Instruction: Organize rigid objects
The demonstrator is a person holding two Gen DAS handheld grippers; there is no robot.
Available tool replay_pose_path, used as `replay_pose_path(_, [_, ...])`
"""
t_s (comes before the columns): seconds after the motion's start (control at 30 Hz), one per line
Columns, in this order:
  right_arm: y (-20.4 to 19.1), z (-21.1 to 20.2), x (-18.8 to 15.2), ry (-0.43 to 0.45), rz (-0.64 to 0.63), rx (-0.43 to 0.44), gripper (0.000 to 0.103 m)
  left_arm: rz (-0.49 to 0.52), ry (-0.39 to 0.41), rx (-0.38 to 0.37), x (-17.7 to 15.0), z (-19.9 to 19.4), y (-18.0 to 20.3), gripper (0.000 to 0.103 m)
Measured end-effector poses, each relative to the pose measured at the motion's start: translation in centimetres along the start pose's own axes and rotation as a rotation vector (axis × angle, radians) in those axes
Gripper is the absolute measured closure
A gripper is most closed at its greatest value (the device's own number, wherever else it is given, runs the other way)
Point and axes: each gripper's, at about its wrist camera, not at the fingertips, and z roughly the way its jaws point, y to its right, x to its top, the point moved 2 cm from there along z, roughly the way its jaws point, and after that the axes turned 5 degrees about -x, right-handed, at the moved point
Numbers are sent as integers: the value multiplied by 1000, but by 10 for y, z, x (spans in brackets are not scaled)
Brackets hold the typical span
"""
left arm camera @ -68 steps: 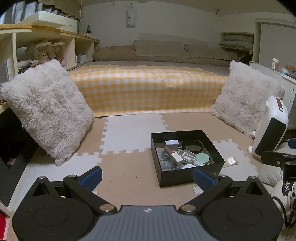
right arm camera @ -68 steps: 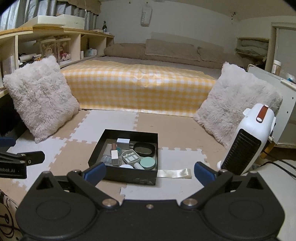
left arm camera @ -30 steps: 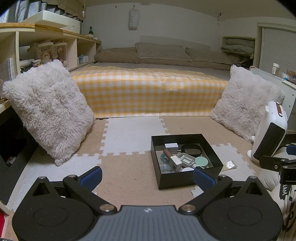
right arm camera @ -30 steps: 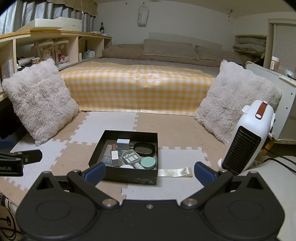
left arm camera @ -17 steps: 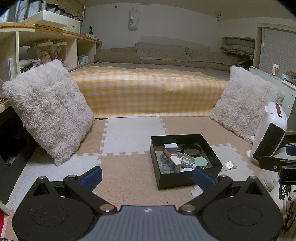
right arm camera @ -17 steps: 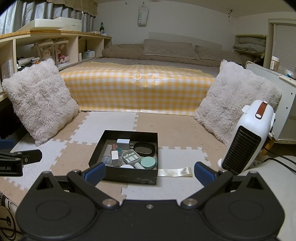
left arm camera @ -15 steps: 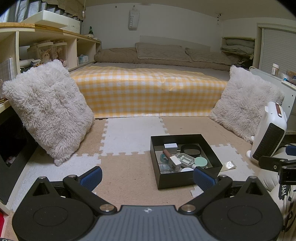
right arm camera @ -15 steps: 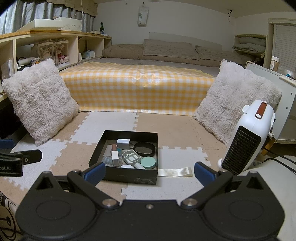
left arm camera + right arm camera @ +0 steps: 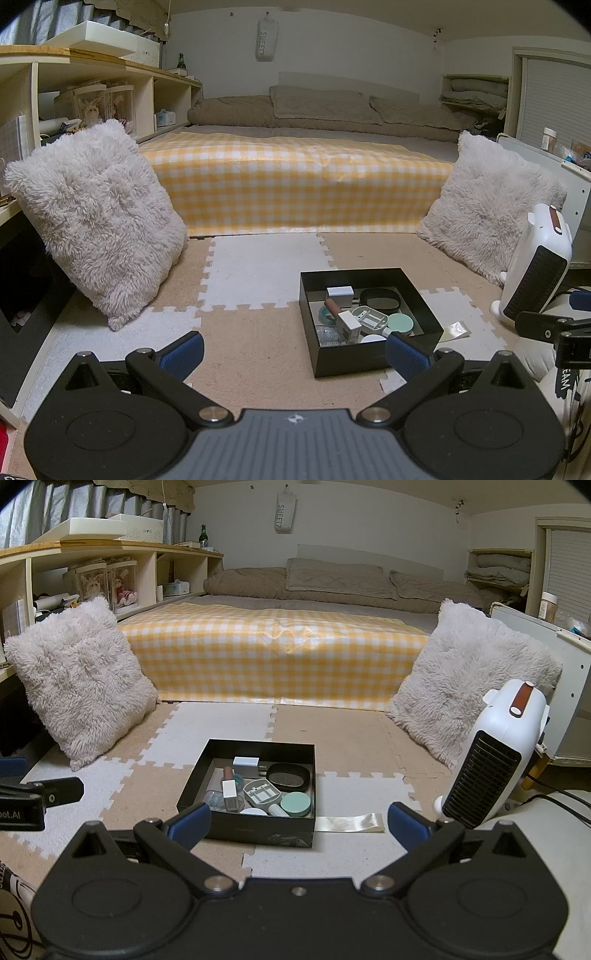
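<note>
A black open box [image 9: 354, 358] [image 9: 258, 834] sits on the foam floor mat. It holds several small items: a white charger [image 9: 246, 762], a black oval case [image 9: 289, 775], a mint round tin [image 9: 294, 802], a white lipstick-like tube [image 9: 229, 789] and a grey tray [image 9: 261, 791]. My left gripper [image 9: 293, 352] is open and empty, above the mat left of the box. My right gripper [image 9: 299, 821] is open and empty, just in front of the box.
A white fan heater [image 9: 495, 771] [image 9: 539, 262] stands right of the box. A shiny strip [image 9: 351, 821] lies on the mat beside the box. Fluffy pillows [image 9: 81, 683] [image 9: 472, 679] lean at both sides. A yellow checked bed [image 9: 273, 653] runs across the back; shelves [image 9: 92, 576] stand at the left.
Both grippers have stayed nearly still over the last second; earlier the left view tilted up slightly. The box and its contents have not moved.
</note>
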Motion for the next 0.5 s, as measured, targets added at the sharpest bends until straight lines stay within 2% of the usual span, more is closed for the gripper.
replay_pose_path(0.5, [0, 0, 0, 0, 0, 0, 0, -1, 0, -1, 0, 0, -1, 0])
